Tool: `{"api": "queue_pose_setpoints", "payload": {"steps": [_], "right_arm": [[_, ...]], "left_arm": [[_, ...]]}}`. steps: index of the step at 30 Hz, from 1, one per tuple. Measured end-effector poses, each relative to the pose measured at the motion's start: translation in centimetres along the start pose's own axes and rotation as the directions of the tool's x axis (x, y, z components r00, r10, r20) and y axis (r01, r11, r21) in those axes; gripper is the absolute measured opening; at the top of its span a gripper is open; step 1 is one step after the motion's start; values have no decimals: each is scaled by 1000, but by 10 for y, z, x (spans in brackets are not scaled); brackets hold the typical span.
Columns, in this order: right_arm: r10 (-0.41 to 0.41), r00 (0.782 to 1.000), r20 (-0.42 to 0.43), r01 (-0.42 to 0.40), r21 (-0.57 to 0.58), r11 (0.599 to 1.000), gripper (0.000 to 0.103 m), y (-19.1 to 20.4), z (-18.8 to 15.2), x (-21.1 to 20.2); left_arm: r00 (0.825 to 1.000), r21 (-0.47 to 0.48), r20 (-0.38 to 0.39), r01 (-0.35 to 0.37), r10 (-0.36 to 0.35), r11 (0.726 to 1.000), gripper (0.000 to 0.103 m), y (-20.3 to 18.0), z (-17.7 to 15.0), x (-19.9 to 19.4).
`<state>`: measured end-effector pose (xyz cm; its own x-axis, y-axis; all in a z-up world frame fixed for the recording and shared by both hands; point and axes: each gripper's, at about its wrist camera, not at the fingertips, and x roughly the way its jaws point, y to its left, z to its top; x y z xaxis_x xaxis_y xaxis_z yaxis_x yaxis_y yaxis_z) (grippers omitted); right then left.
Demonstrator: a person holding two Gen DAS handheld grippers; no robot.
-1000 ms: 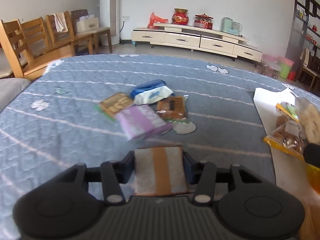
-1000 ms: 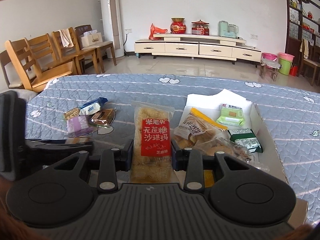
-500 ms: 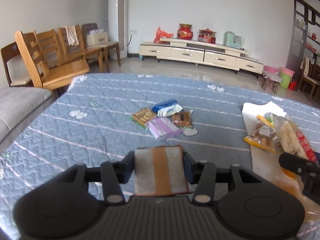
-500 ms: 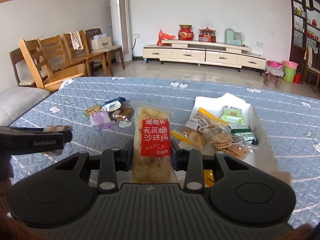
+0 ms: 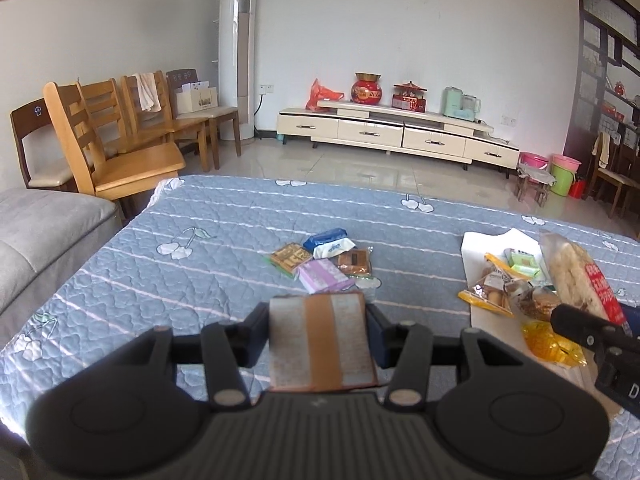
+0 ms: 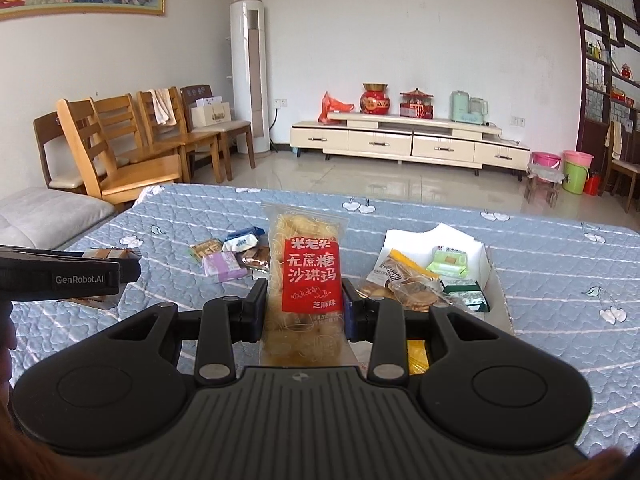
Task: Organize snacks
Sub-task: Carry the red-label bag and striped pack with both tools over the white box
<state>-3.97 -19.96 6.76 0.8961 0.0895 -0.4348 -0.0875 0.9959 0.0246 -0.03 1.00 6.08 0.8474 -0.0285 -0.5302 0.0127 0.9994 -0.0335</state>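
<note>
**Operator:** Snacks are split three ways right now. I have one in each gripper, four small packets [image 5: 322, 266] lie loose on the quilt [image 5: 192, 280] well ahead of my left jaws, and the rest sit in the white box [image 6: 486, 258] ahead and to the right of my right jaws.

**Second:** How are the jaws?

**Operator:** My left gripper [image 5: 318, 342] is clamped on a flat grey packet with a brown stripe [image 5: 320, 344]. My right gripper [image 6: 305, 312] is clenched around a long clear bag with a red label [image 6: 306, 280]; most of it sticks out past the fingertips.

**Second:** What worries you?

**Operator:** That overhang. The bag is pinched near its back end, so a quick swing could let it droop or slide out through slick plastic. It looks brittle inside too, so squeezing harder may crush it.

**Second:** And the left?

**Operator:** Flat packet, held by its edges. If it bows between the pads, I think it pops free.

**Second:** Anything else?

**Operator:** My grippers are close; the right one's tip shows just right of my left jaws. Crossing toward the box together risks a knock. The box is also heaped, so a careless drop could spill over its low wall.
</note>
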Motion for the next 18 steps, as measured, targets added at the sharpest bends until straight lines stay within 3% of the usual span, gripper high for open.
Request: {"api": "queue_pose_setpoints", "payload": {"steps": [18], "right_arm": [[3, 999, 54, -2, -19, 1000, 43, -4, -3, -30]], "left_arm": [[999, 18, 33, 27, -27, 999, 49, -13, -6, -26]]}}
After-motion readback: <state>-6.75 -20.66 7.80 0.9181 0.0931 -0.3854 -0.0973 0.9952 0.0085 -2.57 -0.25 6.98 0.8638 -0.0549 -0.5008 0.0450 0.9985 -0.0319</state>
